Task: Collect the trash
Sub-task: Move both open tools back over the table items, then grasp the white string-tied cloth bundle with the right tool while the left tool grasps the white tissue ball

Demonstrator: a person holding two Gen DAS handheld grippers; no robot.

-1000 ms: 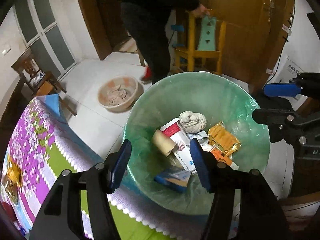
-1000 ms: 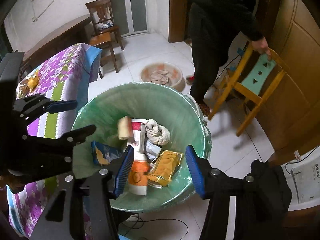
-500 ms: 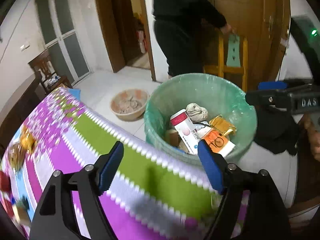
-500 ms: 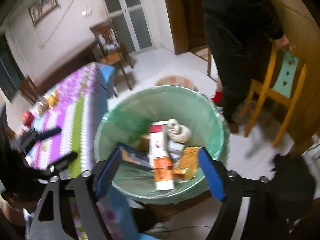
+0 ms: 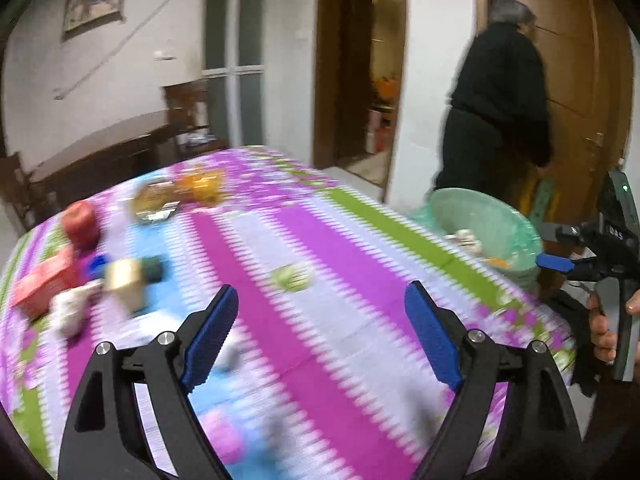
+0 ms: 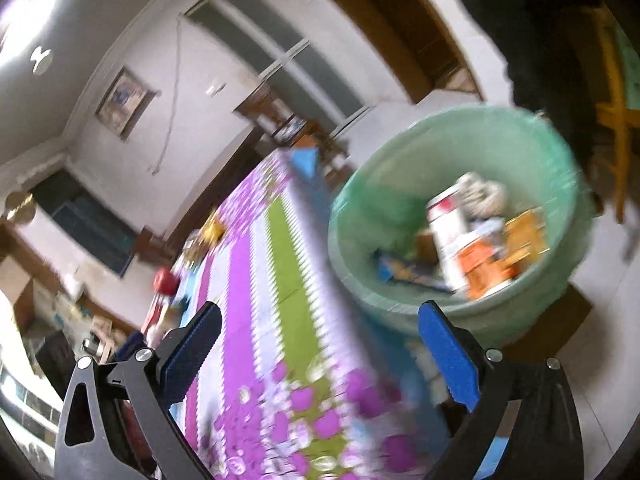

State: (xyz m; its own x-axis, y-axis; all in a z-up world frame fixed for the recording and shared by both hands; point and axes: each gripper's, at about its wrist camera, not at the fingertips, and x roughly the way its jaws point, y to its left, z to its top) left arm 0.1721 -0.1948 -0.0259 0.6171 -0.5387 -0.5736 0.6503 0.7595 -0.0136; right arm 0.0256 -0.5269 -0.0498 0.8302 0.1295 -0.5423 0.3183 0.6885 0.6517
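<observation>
My left gripper (image 5: 320, 332) hangs over the purple and green tablecloth (image 5: 340, 264), its jaws still opening with nothing between them. Blurred items lie at the table's left: a red apple (image 5: 81, 224), a red box (image 5: 42, 280), a pale cube (image 5: 126, 278) and a white lump (image 5: 72, 312). A small green scrap (image 5: 291, 277) lies mid-table. My right gripper (image 6: 320, 344) is also opening and empty, tilted over the table's corner beside the green-lined bin (image 6: 400, 184). The bin holds a red-and-white box (image 6: 448, 232), an orange packet (image 6: 524, 236) and crumpled paper (image 6: 482, 194). The bin (image 5: 472, 208) also shows in the left wrist view.
A person in dark clothes (image 5: 500, 108) stands by the wooden door (image 5: 576, 80) behind the bin. Orange and yellow wrappers (image 5: 176, 194) lie at the table's far side. A dark sideboard (image 5: 100, 156) and a chair stand along the back wall.
The left gripper swung away from over the bin to the tabletop and opened wider. The right gripper rolled and drew back toward the table's corner, opening wide; the bin now sits to its right.
</observation>
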